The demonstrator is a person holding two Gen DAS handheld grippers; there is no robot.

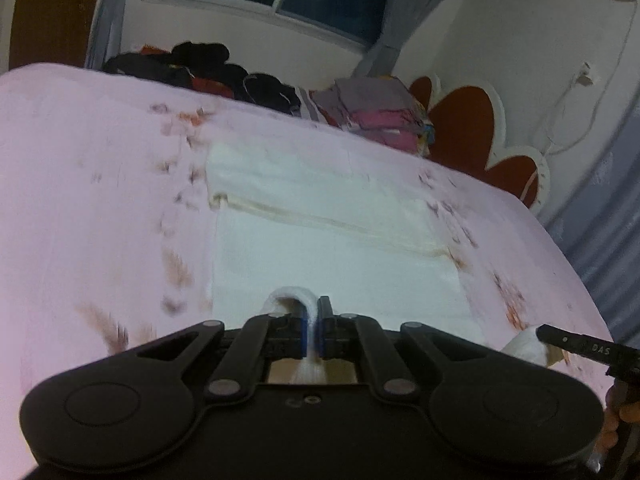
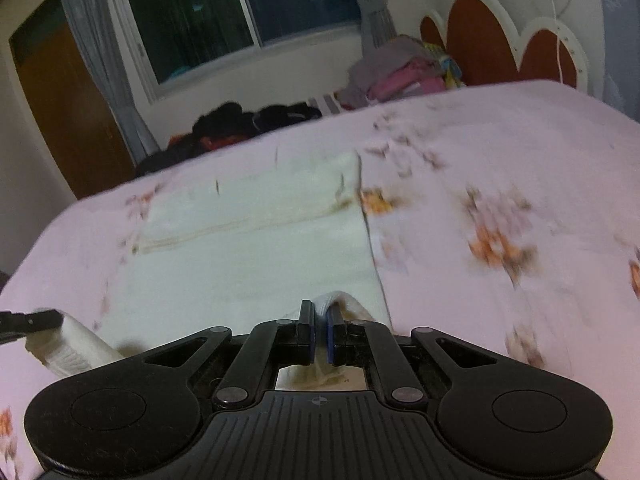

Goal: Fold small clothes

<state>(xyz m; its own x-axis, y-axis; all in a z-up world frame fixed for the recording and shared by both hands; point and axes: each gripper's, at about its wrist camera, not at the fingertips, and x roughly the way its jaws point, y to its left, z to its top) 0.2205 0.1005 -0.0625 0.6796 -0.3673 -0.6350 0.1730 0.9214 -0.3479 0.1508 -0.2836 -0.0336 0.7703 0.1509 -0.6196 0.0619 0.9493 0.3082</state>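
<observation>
A white cloth (image 1: 320, 216) lies spread on the pink floral bedsheet (image 1: 100, 200), with a cream hem band across its middle. My left gripper (image 1: 313, 320) is shut on the cloth's near left corner, which bulges up between the blue pads. In the right wrist view the same white cloth (image 2: 248, 248) stretches ahead, and my right gripper (image 2: 320, 326) is shut on its near right corner. The right gripper's fingertip (image 1: 560, 338) shows at the left view's right edge with cloth bunched under it; the left gripper's fingertip (image 2: 36, 320) shows at the far left of the right view.
A pile of dark clothes (image 1: 208, 68) and a stack of folded grey and pink garments (image 1: 380, 116) sit at the bed's far edge. A red and white headboard (image 1: 480, 136) stands at the right. A window (image 2: 240, 12) with grey curtains is behind.
</observation>
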